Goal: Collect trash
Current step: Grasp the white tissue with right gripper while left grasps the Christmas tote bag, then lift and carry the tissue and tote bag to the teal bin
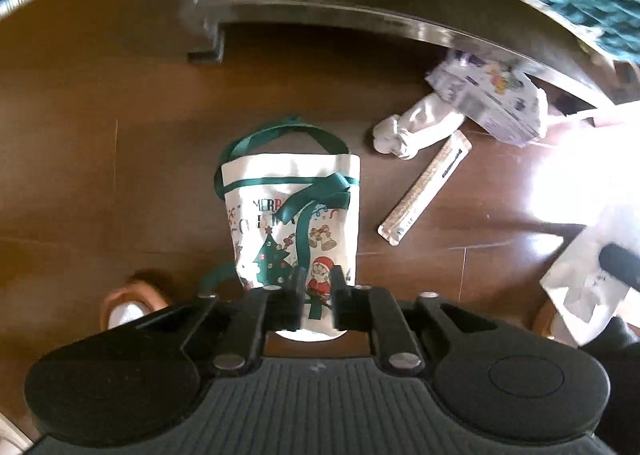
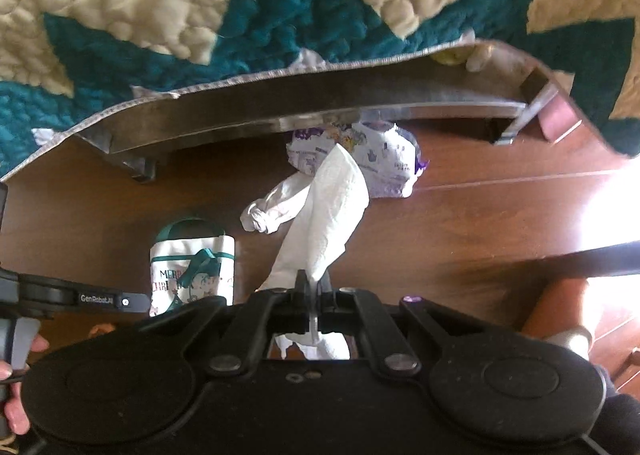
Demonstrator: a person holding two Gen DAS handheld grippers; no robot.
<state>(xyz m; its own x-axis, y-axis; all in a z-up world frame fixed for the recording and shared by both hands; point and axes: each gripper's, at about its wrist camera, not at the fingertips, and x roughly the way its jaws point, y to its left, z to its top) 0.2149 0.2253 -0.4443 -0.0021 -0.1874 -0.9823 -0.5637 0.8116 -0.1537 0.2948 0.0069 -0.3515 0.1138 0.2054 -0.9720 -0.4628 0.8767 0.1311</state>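
Note:
A white Christmas tote bag (image 1: 296, 211) with green ribbon handles lies on the wooden floor; it also shows in the right wrist view (image 2: 192, 275). My left gripper (image 1: 318, 291) hovers open just above its lower edge, holding nothing. My right gripper (image 2: 314, 287) is shut on a white paper tissue (image 2: 332, 223) that sticks up between the fingers; it also shows at the right edge of the left wrist view (image 1: 580, 287). On the floor lie a knotted white wad (image 1: 416, 127), a long clear wrapper (image 1: 424, 191) and a crumpled purple-printed package (image 1: 492, 99).
A metal bed frame (image 1: 360, 11) with a foot (image 1: 208, 51) runs across the back, under a teal and cream quilt (image 2: 280, 15). A slippered foot (image 1: 128, 307) stands at the lower left. Bright sunlight falls on the floor at the right.

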